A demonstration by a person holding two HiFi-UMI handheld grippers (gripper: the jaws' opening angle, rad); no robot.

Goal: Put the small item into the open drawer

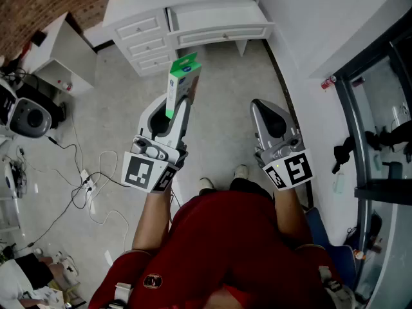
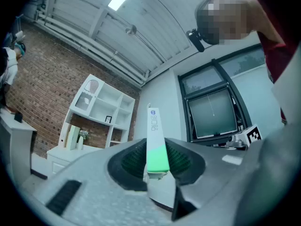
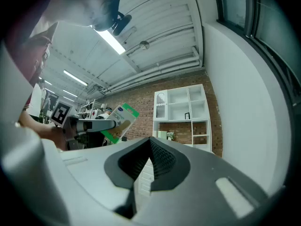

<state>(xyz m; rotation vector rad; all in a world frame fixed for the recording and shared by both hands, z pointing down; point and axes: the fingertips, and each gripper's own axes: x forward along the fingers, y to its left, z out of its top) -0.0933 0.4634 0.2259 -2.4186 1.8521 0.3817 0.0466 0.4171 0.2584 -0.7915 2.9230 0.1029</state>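
Note:
A small green and white box (image 1: 182, 81) stands upright between the jaws of my left gripper (image 1: 182, 103), which is shut on its lower green end. In the left gripper view the box (image 2: 156, 142) shows edge-on, pinched between the ribbed pads (image 2: 181, 160). The box also shows at the left of the right gripper view (image 3: 120, 121). My right gripper (image 1: 258, 104) is held beside it, jaws closed together with nothing between them (image 3: 149, 144). The open drawer (image 1: 222, 35) juts from a white dresser (image 1: 145, 40) on the floor ahead, well beyond both grippers.
A white side cabinet (image 1: 61, 53) and a round device (image 1: 26, 114) stand at the left, with cables (image 1: 84, 185) across the floor. A dark-framed glass partition (image 1: 380, 108) runs along the right. A white shelf unit (image 3: 183, 112) stands against a brick wall.

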